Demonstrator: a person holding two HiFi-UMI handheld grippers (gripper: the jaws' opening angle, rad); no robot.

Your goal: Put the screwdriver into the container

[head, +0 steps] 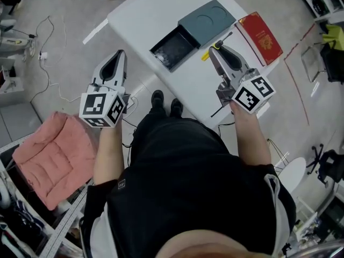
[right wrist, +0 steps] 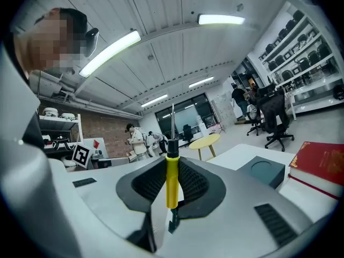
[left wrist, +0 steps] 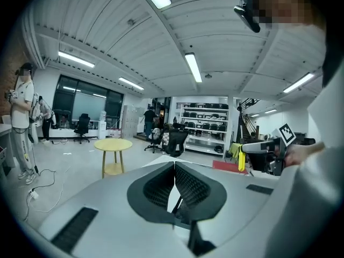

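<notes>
Head view: the right gripper (head: 216, 48) carries the yellow-handled screwdriver (head: 206, 55) above the desk (head: 145, 9), with the open black container (head: 173, 48) just left of its fingers. The transfer looks midway, and next it likely needs a short leftward swing over the rim, through clear room. Left gripper view: the left gripper (left wrist: 174, 168) has its fingers pressed together, empty. Right gripper view: the fingers (right wrist: 196, 184) clamp the screwdriver's handle, shaft pointing beyond them.
</notes>
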